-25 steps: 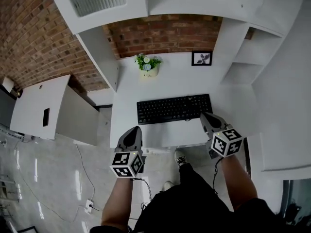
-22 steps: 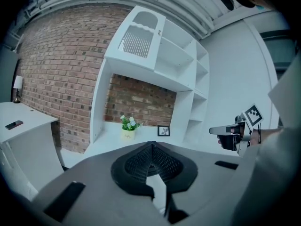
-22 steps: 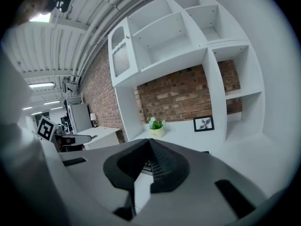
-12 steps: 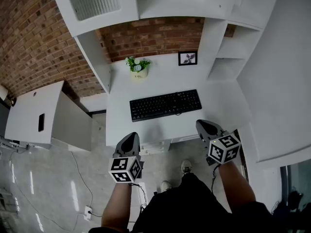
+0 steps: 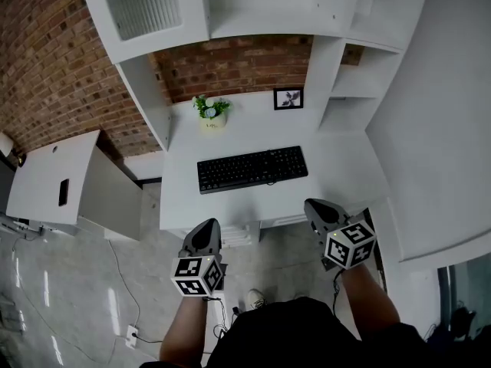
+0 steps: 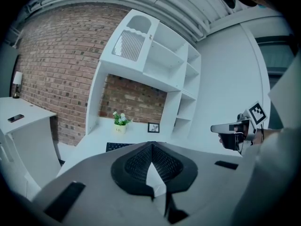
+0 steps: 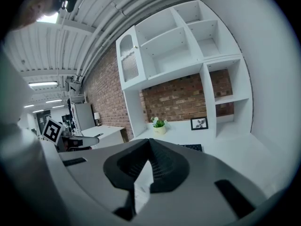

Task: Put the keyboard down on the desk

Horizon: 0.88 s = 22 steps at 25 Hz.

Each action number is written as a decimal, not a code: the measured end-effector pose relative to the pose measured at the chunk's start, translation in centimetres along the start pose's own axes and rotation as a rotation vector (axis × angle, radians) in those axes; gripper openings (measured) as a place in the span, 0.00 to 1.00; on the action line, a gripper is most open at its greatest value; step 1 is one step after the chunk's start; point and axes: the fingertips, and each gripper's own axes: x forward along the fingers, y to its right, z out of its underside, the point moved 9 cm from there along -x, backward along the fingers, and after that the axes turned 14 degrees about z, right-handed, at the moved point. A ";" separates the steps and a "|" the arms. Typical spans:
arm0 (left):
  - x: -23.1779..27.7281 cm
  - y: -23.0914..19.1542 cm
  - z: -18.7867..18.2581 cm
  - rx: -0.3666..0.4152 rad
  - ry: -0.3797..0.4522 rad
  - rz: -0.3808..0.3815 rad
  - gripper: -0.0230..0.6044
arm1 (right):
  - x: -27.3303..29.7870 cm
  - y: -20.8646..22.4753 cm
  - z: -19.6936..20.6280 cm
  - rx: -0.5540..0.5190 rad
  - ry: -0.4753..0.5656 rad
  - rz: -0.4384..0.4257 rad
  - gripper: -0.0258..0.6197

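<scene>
A black keyboard (image 5: 252, 169) lies flat on the white desk (image 5: 337, 167), alone, with nothing touching it. My left gripper (image 5: 205, 234) hangs off the desk's front edge, over the floor, jaws shut and empty. My right gripper (image 5: 318, 211) is at the desk's front right corner, also shut with nothing in it. In the left gripper view the keyboard (image 6: 117, 146) peeks over the shut left gripper (image 6: 152, 147), and the right gripper (image 6: 221, 128) shows at the right. The right gripper view has the keyboard (image 7: 192, 147) just beyond the shut right gripper (image 7: 150, 145).
A small potted plant (image 5: 210, 112) and a framed picture (image 5: 288, 98) stand at the desk's back, under white shelves (image 5: 261, 6). A second white table (image 5: 50, 179) with a dark phone (image 5: 63, 192) is at the left. Cables and a socket (image 5: 129, 332) lie on the floor.
Both grippers have drawn back from the desk toward the person, off its front edge. The keyboard stays where it lies on the desk.
</scene>
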 end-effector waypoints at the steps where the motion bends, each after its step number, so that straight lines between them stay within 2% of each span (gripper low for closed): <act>1: 0.1 0.7 0.1 -0.003 -0.002 -0.002 0.06 | -0.3 0.3 0.1 0.000 -0.001 -0.009 0.07; 13: -0.1 10.8 2.7 0.001 0.003 -0.083 0.07 | -5.2 5.0 1.8 0.005 -0.020 -0.131 0.07; 22: -3.2 17.9 4.6 0.017 0.049 -0.144 0.06 | -11.1 7.4 3.0 0.000 0.003 -0.196 0.07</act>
